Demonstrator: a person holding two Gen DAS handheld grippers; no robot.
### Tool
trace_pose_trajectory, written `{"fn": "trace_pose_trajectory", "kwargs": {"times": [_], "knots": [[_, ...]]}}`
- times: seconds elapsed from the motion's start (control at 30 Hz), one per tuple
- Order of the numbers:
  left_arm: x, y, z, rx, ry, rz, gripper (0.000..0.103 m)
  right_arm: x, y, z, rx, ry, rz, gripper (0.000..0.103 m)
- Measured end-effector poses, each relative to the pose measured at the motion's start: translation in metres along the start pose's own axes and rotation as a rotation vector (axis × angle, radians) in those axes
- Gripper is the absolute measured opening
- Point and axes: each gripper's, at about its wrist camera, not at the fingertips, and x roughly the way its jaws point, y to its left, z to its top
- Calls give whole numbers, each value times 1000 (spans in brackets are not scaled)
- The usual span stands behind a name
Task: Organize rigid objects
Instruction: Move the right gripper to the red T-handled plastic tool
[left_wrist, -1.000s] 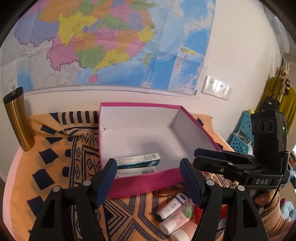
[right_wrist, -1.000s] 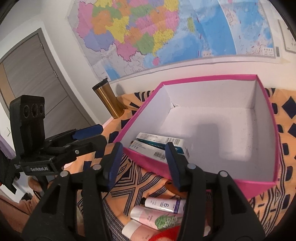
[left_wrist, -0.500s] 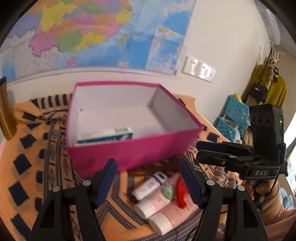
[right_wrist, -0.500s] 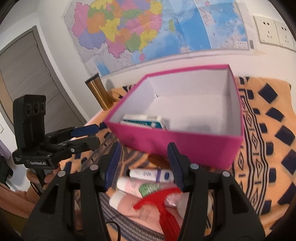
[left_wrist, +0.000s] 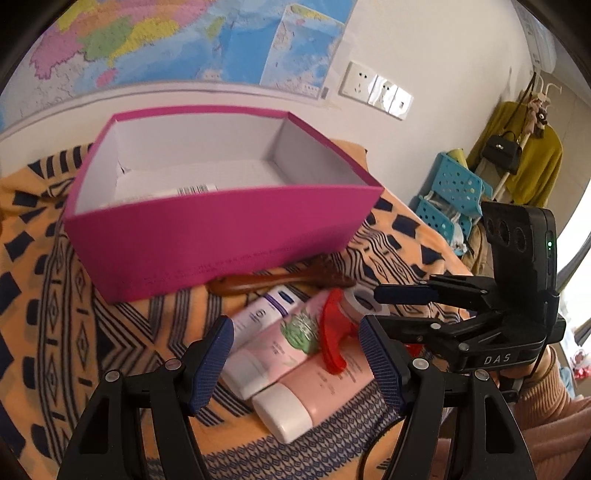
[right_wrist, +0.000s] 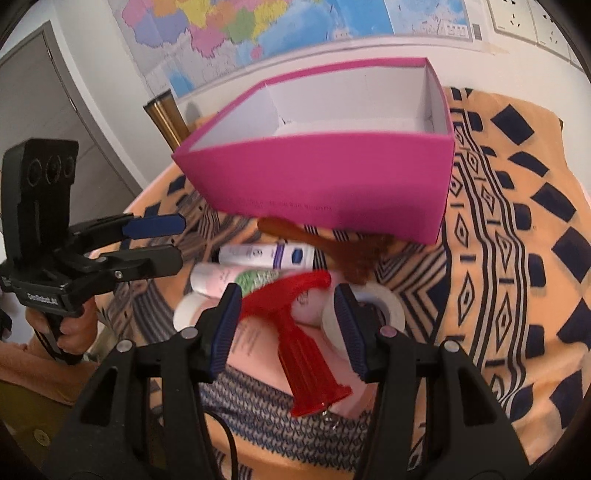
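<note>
The right gripper (right_wrist: 286, 325) hangs with its jaws apart and nothing pressed between them, low over a small pile of toiletries on the patterned cloth (right_wrist: 517, 295). Directly under it lies a red plastic tool (right_wrist: 295, 332), maybe a scraper or a comb. Its long axis runs nearly along the line of the fingers, with the wide handle end toward the camera, so I judge the jaws already stand across it. The left gripper (left_wrist: 295, 365) is open too and holds nothing. It points at the pink tubes (left_wrist: 291, 350), which lie slanted, caps toward the camera. A roll of tape (right_wrist: 373, 306) sits just beside the right finger. Behind the pile lie a brown wooden utensil (right_wrist: 325, 240) and the pink box (right_wrist: 332, 177), where a carton (left_wrist: 177, 192) already rests. The right hand seems nearer to the red tool.
</note>
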Motion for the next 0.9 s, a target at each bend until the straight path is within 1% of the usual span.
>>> {"fn": "trace_pose_trajectory", "kwargs": {"times": [0.13,0.4,0.63,0.77,0.9], "knots": [[5,0,-6,-1,22,-9,72,4,6,-8,-32,24,-17,54],[11,-3,-10,3,43,-17,72,4,5,-13,-31,22,-20,54],[13,-3,-11,-1,51,-16,72,12,21,-14,-104,46,-39,52],[13,-2,-11,-2,52,-17,72,18,22,-14,-118,66,-51,47],[15,-1,-12,-7,57,-21,72,21,21,-14,-125,79,-53,44]]}}
